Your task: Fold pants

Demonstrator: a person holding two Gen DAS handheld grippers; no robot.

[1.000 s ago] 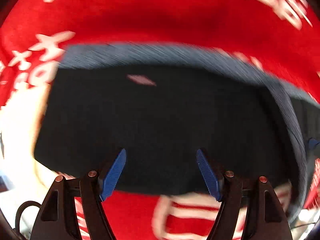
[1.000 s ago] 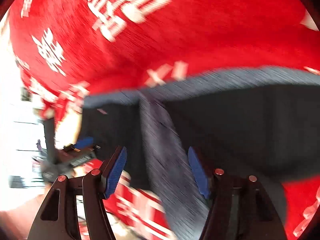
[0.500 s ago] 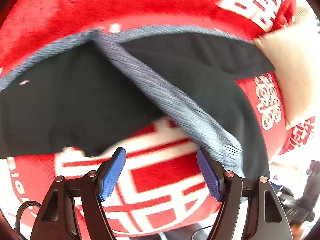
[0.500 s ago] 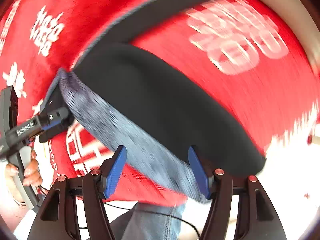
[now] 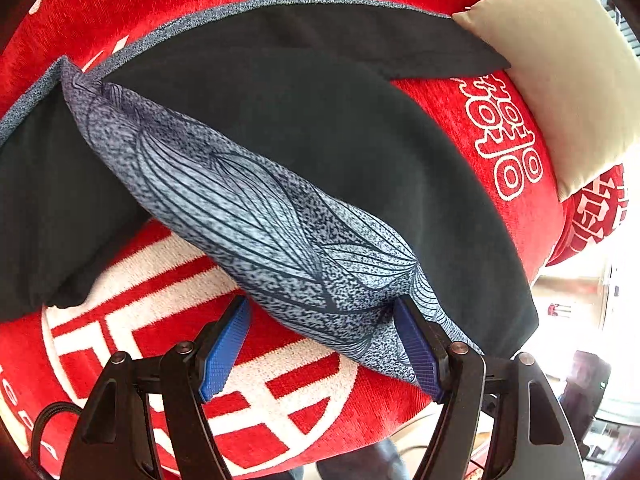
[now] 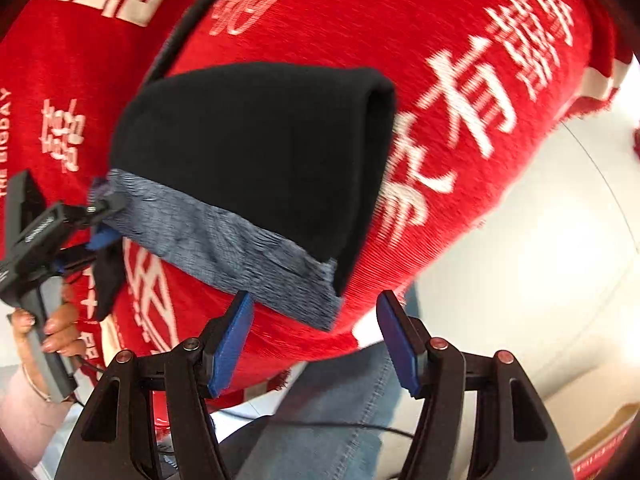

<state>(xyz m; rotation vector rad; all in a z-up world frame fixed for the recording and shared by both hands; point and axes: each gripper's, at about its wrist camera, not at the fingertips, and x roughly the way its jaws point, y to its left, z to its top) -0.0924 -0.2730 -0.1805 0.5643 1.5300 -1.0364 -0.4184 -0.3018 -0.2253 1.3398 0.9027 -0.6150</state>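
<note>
The black pants [image 5: 320, 128] lie folded on a red blanket [image 5: 260, 392] with white lettering, their grey patterned waistband [image 5: 256, 224] running from about ten o'clock down to five o'clock in the left wrist view. In the right wrist view the same pants [image 6: 256, 152] sit at the centre of the frame, a rounded fold at three o'clock and the grey band [image 6: 224, 256] along the lower edge toward six o'clock. The left gripper [image 5: 326, 350] stands wide open at six o'clock, its blue pads on either side of the near end of the waistband; the right-hand pad looks to be touching the cloth, the other stands apart, and nothing is clamped. From the right wrist view that left gripper [image 6: 100, 220] shows at nine o'clock at the far end of the band, with the hand [image 6: 48, 332] on its handle below. The right gripper [image 6: 316, 340] is also spread wide and holds nothing, just short of the band's corner. A beige cushion [image 5: 560, 80] rests on the blanket at two o'clock, touching a pant leg tip.
</note>
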